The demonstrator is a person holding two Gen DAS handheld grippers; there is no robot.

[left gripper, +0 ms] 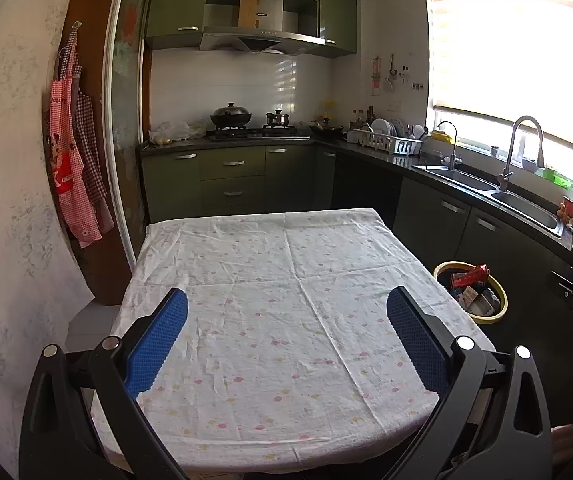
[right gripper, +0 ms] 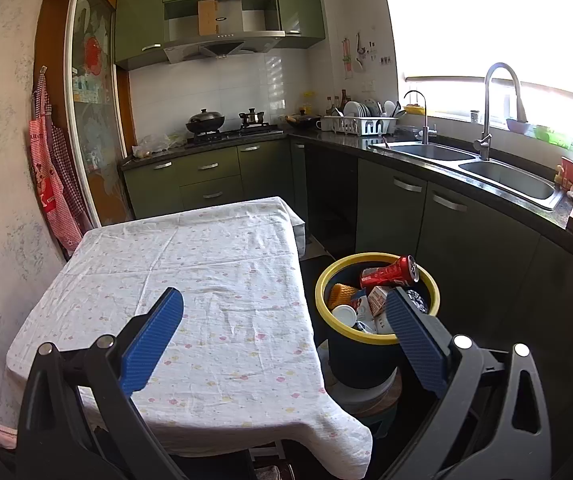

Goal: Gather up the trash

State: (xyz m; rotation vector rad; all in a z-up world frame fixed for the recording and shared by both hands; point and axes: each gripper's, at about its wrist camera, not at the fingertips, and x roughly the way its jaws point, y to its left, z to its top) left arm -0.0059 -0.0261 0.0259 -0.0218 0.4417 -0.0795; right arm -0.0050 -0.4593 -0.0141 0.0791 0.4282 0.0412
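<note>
A dark bin with a yellow rim point(right gripper: 370, 260) stands on a stool right of the table; it also shows in the left wrist view point(left gripper: 502, 300). It holds a red soda can point(right gripper: 390, 274), a small carton point(right gripper: 378, 298), a white lid point(right gripper: 344, 314) and other trash. The table with a white flowered cloth point(left gripper: 286, 312) point(right gripper: 206, 280) has nothing on it. My left gripper point(left gripper: 286, 304) is open and empty above the table. My right gripper point(right gripper: 286, 304) is open and empty over the table's right edge, its right finger point(right gripper: 414, 332) in front of the bin.
Green kitchen cabinets point(right gripper: 446, 232) and a dark counter with a double sink point(right gripper: 506, 180) run along the right. A stove with pots point(left gripper: 246, 124) and a dish rack point(left gripper: 390, 142) are at the back. Aprons point(left gripper: 74, 160) hang on the left wall.
</note>
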